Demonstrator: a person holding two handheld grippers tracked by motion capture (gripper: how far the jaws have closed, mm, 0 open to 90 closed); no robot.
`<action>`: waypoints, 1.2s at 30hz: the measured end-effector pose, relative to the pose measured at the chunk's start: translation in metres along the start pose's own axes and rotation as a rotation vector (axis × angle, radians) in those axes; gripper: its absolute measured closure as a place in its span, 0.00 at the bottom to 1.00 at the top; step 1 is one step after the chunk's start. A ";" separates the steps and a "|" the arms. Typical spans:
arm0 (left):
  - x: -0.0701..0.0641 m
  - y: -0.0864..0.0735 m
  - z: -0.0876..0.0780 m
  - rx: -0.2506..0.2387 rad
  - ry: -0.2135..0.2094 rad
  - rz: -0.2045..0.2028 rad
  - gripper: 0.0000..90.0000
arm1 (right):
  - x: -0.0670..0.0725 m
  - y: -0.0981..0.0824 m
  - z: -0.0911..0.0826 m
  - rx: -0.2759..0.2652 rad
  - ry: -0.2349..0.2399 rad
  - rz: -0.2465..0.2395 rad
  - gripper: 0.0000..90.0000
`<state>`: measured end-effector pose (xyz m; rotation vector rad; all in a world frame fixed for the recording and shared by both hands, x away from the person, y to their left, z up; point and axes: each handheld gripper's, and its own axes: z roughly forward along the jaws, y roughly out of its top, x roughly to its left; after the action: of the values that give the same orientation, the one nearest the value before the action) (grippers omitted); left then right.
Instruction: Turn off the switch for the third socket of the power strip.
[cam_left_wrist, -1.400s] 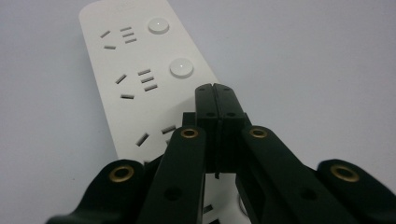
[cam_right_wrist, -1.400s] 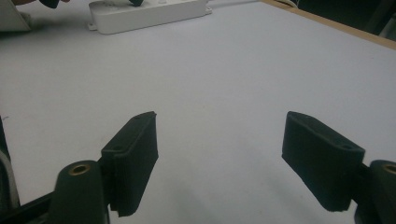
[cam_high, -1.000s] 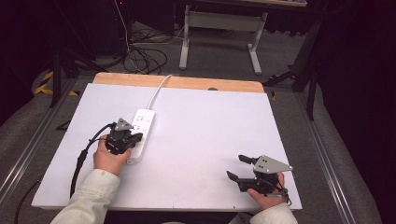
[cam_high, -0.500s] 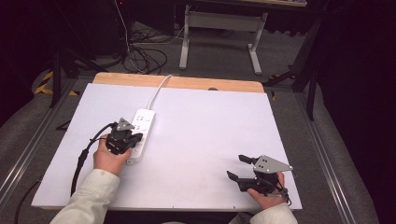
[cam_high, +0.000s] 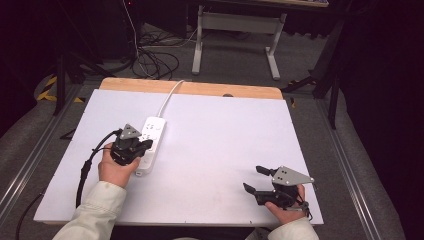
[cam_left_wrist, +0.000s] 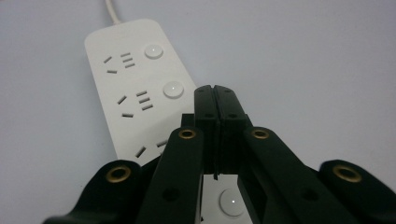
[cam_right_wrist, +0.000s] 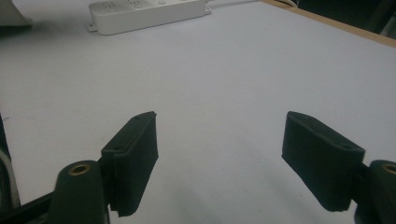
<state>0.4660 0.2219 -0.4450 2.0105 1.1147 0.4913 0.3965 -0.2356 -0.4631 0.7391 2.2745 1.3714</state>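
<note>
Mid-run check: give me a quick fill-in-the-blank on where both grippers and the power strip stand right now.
1. The left gripper has its jaws ____ over the power strip.
2. The right gripper has its jaws ____, with nothing between them.
3. The power strip's cord runs toward the table's ____ edge.
4. The power strip's colour is ____.

Missing words: shut; open; far; white

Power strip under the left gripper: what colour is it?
White, round buttons and cord included. The power strip shows best in the left gripper view.
</note>
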 end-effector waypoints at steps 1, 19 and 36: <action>-0.001 0.001 -0.002 -0.006 0.001 0.004 0.98 | 0.000 0.000 0.000 0.000 0.000 0.001 0.30; -0.006 0.011 -0.021 -0.054 -0.012 0.026 0.81 | 0.000 0.000 0.000 0.003 -0.001 -0.001 0.30; -0.026 0.021 -0.054 -0.159 -0.087 0.070 0.38 | 0.000 0.000 0.000 0.002 -0.003 -0.006 0.30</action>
<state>0.4287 0.2167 -0.3935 1.9178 0.9257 0.5072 0.3962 -0.2358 -0.4628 0.7341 2.2739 1.3649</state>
